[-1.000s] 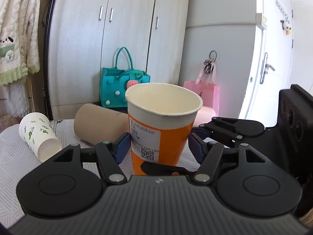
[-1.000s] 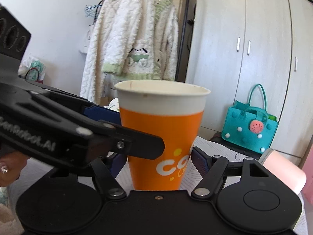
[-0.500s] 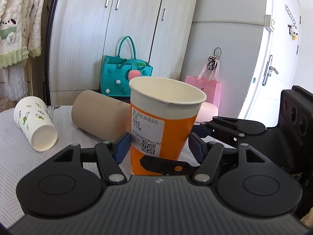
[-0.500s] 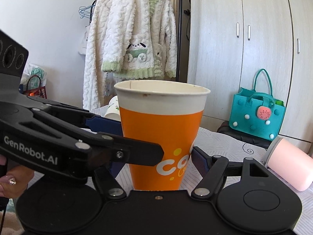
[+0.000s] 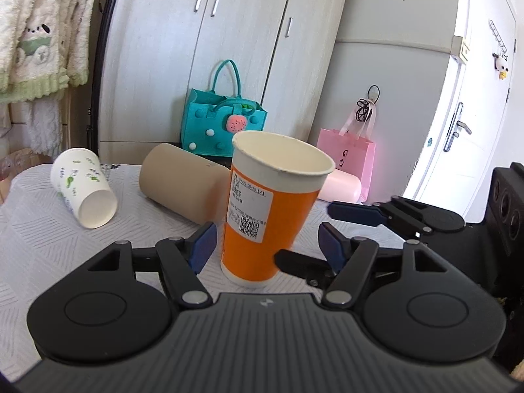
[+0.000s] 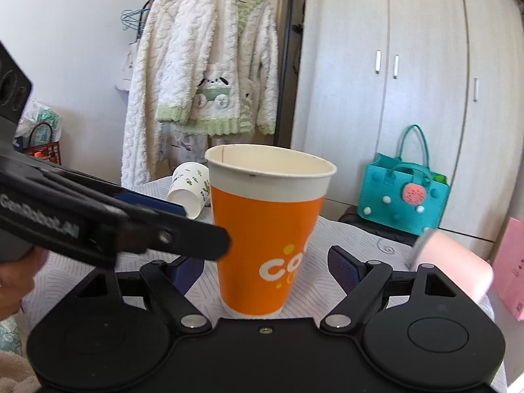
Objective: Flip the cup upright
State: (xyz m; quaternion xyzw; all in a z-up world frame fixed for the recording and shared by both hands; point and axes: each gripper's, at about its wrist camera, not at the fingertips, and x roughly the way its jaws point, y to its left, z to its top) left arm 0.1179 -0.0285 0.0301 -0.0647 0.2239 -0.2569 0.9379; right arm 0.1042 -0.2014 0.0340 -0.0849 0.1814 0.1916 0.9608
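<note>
The orange cup (image 5: pixel 267 209) stands upright on the desk (image 5: pixel 42 239), mouth up, between the fingers of both tongs. The left tongs (image 5: pixel 267 240) are spread apart, their blue pads clear of the cup on either side. The right tongs (image 6: pixel 267 270) are likewise apart, with gaps beside the cup wall.

The left wrist view shows the cup's white label with a printed code, and the right tongs reaching in from the right side. The right wrist view shows instead the white lettering on the orange wall, and the left tongs crossing in from the left, one finger tip close against the cup; whether it touches cannot be told.

Four cups appear in all: the orange one, then beyond the left tongs a brown cup (image 5: pixel 178 181), a white cup with green print (image 5: pixel 83 188) and a pink cup (image 5: pixel 340 185), all three lying on their sides.

The desk wears a pale patterned cloth. Farther off stand a teal bag (image 5: pixel 226 124), a pink bag (image 5: pixel 348 155), a pale wardrobe (image 5: pixel 209 52), a white door (image 5: pixel 465 104) and a hanging fleece robe (image 6: pixel 203 75).
</note>
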